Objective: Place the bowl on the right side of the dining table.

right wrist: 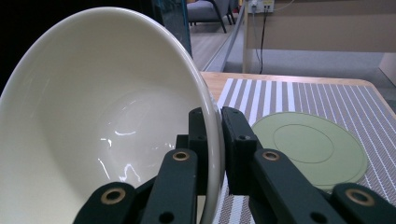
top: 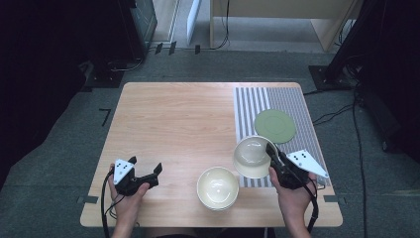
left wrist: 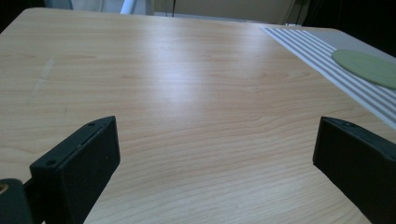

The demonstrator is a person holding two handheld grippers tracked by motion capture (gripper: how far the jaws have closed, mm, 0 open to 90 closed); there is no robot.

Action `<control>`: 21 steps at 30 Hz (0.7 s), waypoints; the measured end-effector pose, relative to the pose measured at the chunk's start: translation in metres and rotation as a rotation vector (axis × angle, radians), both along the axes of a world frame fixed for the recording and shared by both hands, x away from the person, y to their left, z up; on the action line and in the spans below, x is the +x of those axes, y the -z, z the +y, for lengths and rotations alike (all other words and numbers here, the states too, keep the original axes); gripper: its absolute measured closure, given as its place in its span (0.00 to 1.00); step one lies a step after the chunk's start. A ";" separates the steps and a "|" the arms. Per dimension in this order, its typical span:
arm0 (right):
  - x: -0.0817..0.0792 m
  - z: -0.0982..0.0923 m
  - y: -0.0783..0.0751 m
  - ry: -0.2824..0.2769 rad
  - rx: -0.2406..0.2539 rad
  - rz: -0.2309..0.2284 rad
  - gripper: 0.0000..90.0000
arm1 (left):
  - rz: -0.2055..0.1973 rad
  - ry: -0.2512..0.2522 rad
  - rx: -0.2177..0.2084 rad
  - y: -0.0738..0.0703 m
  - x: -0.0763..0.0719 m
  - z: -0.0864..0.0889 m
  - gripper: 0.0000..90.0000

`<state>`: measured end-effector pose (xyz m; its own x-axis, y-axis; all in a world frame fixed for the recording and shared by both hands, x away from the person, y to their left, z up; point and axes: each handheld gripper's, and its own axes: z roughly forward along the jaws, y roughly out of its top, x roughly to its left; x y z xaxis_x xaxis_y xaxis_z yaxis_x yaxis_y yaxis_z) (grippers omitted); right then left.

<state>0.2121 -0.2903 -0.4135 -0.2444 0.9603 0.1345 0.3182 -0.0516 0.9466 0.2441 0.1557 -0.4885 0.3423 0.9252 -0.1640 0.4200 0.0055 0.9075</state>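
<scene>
My right gripper is shut on the rim of a cream bowl, held tilted above the near edge of the striped placemat. In the right gripper view the cream bowl leans to the left, its wall pinched by my right gripper. A second cream bowl sits on the wooden table near the front edge. A green plate lies on the placemat. My left gripper rests low at the front left, open and holding nothing; between its jaws the left gripper view has bare wood.
The green plate and the striped placemat appear at the far right of the left gripper view. Beyond the table are a grey carpet, cables, dark equipment at the left and a wooden desk at the back.
</scene>
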 end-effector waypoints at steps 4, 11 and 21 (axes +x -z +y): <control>0.002 -0.003 0.002 0.010 0.000 0.004 0.93 | 0.023 -0.024 0.005 0.008 0.003 0.011 0.01; 0.006 -0.009 0.005 0.034 -0.005 0.009 0.93 | 0.013 -0.041 0.030 0.012 0.002 0.026 0.01; 0.015 -0.018 0.011 0.064 -0.010 0.022 0.93 | 0.035 -0.062 0.070 0.018 0.004 0.041 0.01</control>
